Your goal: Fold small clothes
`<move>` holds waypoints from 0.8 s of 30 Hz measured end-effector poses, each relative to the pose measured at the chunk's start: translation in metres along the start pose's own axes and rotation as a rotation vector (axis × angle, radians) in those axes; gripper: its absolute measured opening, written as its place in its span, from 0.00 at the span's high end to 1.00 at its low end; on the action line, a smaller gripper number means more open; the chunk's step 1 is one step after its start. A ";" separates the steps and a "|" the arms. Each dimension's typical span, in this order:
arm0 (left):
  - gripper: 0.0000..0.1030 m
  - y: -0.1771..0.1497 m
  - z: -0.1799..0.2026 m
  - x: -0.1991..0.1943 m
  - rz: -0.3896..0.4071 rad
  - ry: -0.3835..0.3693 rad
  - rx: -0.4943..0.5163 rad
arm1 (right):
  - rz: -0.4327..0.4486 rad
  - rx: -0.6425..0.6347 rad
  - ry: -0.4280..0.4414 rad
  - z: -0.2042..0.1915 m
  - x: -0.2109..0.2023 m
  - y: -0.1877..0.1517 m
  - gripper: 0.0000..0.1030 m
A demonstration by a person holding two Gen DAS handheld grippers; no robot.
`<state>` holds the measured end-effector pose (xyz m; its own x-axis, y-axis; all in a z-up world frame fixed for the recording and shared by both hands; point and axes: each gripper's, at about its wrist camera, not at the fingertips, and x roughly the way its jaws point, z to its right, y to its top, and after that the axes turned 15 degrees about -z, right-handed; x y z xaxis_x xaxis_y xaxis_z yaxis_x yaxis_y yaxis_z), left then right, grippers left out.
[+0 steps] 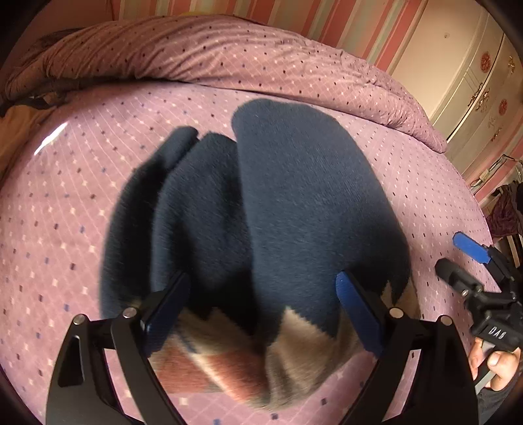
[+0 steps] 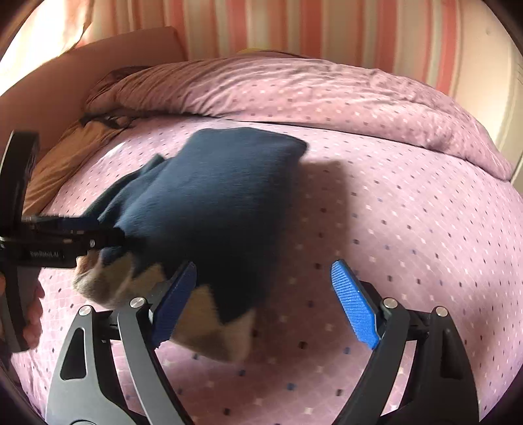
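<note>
Since the folded garment (image 1: pixel 261 212) decides everything, I begin there: a dark navy knit with tan and rust argyle patches at its near end, lying on the purple dotted bed (image 1: pixel 81 212). Its long axis runs away from me, the patterned hem nearest, the navy end toward the rumpled duvet (image 1: pixel 228 59) at the back. In my left wrist view the bundle looks stacked in overlapping folds, and the left gripper (image 1: pixel 261 310) sits directly over the patterned end, jaws spread wide to either side of it and gripping nothing. The right gripper (image 2: pixel 264 304) is off to the garment's right; its jaws are also wide and empty, with the left pad just over the hem corner and the right pad above bare sheet. So I judge the left hand the nearer one, already astride the cloth, while the right would have to shift leftward to reach it. Blur softens the edges, so I cannot tell whether either pad touches the fabric. Striped curtains (image 2: pixel 294 29) hang behind.
</note>
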<state>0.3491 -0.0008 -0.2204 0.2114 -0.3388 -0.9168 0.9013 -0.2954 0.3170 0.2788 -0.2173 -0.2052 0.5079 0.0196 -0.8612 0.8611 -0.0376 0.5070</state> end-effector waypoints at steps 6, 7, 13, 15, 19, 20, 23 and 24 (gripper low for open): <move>0.18 -0.003 0.021 0.016 -0.022 -0.041 0.027 | -0.001 0.024 0.004 0.012 0.003 -0.005 0.17; 0.32 -0.004 0.022 0.018 -0.023 -0.045 0.033 | 0.002 0.024 0.002 0.012 0.002 -0.006 0.17; 0.64 -0.005 0.033 0.019 0.001 -0.001 0.069 | 0.001 0.026 0.001 0.012 0.003 -0.007 0.17; 0.72 -0.009 0.045 0.012 0.039 0.077 0.115 | 0.001 0.032 0.000 0.012 0.003 -0.009 0.17; 0.77 -0.015 0.058 -0.014 0.131 0.196 0.189 | 0.011 0.038 0.009 0.012 0.002 -0.011 0.17; 0.77 -0.015 0.056 -0.023 0.147 0.215 0.192 | 0.013 0.035 0.009 0.010 0.001 -0.011 0.17; 0.82 -0.021 0.040 -0.046 0.177 0.269 0.189 | 0.019 0.027 0.012 0.003 -0.001 -0.009 0.17; 0.82 -0.025 0.031 -0.052 0.172 0.273 0.178 | 0.024 0.024 0.018 0.000 -0.002 -0.008 0.17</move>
<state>0.3042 -0.0038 -0.1732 0.4688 -0.1531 -0.8699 0.7689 -0.4140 0.4872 0.2705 -0.2168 -0.2077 0.5287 0.0361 -0.8480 0.8481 -0.0624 0.5261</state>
